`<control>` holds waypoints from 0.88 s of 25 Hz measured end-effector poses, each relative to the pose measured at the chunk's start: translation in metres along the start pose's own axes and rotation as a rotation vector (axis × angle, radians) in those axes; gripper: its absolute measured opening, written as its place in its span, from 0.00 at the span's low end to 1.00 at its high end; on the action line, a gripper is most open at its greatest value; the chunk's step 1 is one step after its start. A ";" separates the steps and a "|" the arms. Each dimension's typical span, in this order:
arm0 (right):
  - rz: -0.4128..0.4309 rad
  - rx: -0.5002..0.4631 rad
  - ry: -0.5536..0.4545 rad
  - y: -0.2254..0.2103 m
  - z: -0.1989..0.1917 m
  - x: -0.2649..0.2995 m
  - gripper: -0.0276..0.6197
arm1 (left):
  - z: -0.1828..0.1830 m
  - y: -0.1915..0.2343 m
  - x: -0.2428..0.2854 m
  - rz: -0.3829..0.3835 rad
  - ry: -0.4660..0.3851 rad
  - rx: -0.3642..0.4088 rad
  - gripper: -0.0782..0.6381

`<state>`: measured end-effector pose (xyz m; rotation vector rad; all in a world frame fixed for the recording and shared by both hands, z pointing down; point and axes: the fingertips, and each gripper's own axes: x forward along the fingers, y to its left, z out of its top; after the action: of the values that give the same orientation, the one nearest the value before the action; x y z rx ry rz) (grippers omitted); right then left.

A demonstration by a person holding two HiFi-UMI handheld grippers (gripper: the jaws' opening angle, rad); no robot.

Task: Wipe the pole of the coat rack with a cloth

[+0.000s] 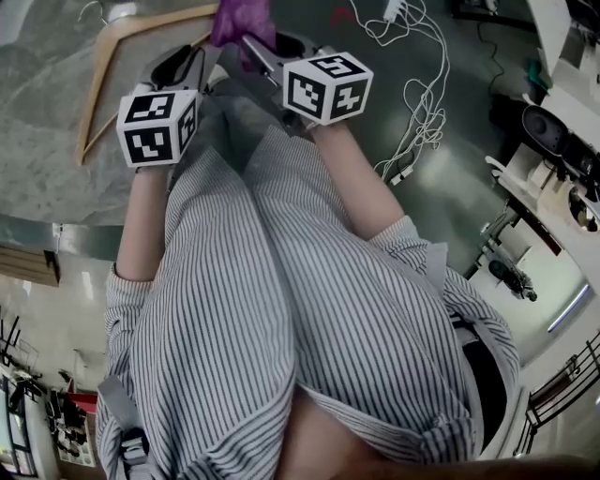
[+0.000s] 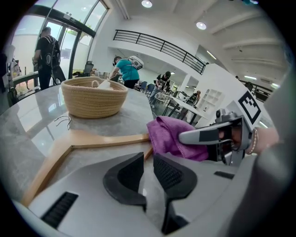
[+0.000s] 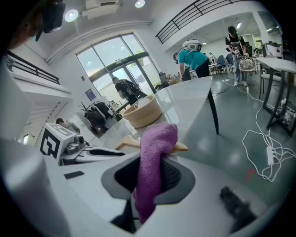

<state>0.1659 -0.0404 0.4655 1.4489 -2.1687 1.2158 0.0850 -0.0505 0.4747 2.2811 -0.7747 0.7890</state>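
Observation:
A purple cloth point(image 1: 242, 21) hangs from my right gripper point(image 1: 246, 42), which is shut on it; in the right gripper view the cloth point(image 3: 155, 152) runs up between the jaws of that gripper point(image 3: 150, 173) and droops over their tips. My left gripper point(image 1: 192, 58) is beside it to the left, and in its own view the gripper point(image 2: 148, 169) has its jaws together with nothing in them. From there the cloth point(image 2: 169, 136) shows to the right, over the end of a wooden hanger point(image 2: 92, 139). No coat rack pole shows in any view.
The hanger point(image 1: 112, 47) lies on a grey marble table point(image 1: 37, 103). A woven basket point(image 2: 95, 97) stands farther back on it. White cables point(image 1: 422, 94) trail over the floor to the right. Several people stand in the background by other tables.

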 end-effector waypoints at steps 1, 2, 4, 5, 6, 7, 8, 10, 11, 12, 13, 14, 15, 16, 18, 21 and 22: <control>0.010 -0.011 -0.002 0.005 0.003 -0.001 0.16 | 0.001 0.001 -0.005 0.008 -0.007 -0.009 0.21; 0.019 -0.024 -0.004 0.011 0.005 -0.002 0.16 | 0.001 0.002 -0.010 0.016 -0.014 -0.017 0.21; 0.037 -0.051 -0.009 0.019 0.011 -0.002 0.16 | 0.001 0.005 -0.019 0.033 -0.028 -0.032 0.21; 0.046 -0.064 -0.011 0.024 0.014 0.000 0.16 | 0.001 0.008 -0.022 0.042 -0.035 -0.040 0.21; 0.057 -0.077 -0.013 0.029 0.017 0.003 0.16 | 0.001 0.012 -0.026 0.052 -0.044 -0.049 0.21; 0.069 -0.091 -0.015 0.036 0.021 0.005 0.16 | 0.001 0.016 -0.030 0.063 -0.055 -0.059 0.21; 0.083 -0.108 -0.017 0.044 0.025 0.008 0.16 | 0.003 0.019 -0.036 0.074 -0.067 -0.068 0.21; 0.115 -0.147 -0.022 0.062 0.035 0.012 0.16 | 0.008 0.026 -0.047 0.097 -0.100 -0.086 0.21; 0.132 -0.167 -0.025 0.071 0.041 0.014 0.16 | 0.012 0.030 -0.053 0.109 -0.120 -0.095 0.21; 0.148 -0.186 -0.028 0.079 0.046 0.016 0.16 | 0.017 0.033 -0.059 0.122 -0.139 -0.105 0.21; 0.163 -0.201 -0.030 0.086 0.051 0.018 0.16 | 0.021 0.037 -0.065 0.135 -0.157 -0.114 0.21; 0.176 -0.215 -0.032 0.093 0.055 0.019 0.16 | 0.025 0.039 -0.071 0.146 -0.173 -0.122 0.21; 0.189 -0.227 -0.034 0.101 0.058 0.020 0.16 | 0.028 0.040 -0.079 0.156 -0.190 -0.129 0.21; 0.203 -0.238 -0.036 0.108 0.061 0.020 0.16 | 0.031 0.040 -0.086 0.165 -0.208 -0.133 0.21; 0.234 -0.260 -0.039 0.121 0.065 0.020 0.16 | 0.036 0.042 -0.100 0.185 -0.246 -0.141 0.21; 0.285 -0.293 -0.039 0.140 0.069 0.025 0.16 | 0.042 0.048 -0.121 0.228 -0.309 -0.157 0.21; 0.301 -0.306 -0.037 0.148 0.070 0.025 0.16 | 0.044 0.050 -0.130 0.244 -0.330 -0.162 0.21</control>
<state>0.0434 -0.0868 0.3649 1.0574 -2.5316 0.8912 -0.0194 -0.0714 0.3746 2.2217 -1.2385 0.4356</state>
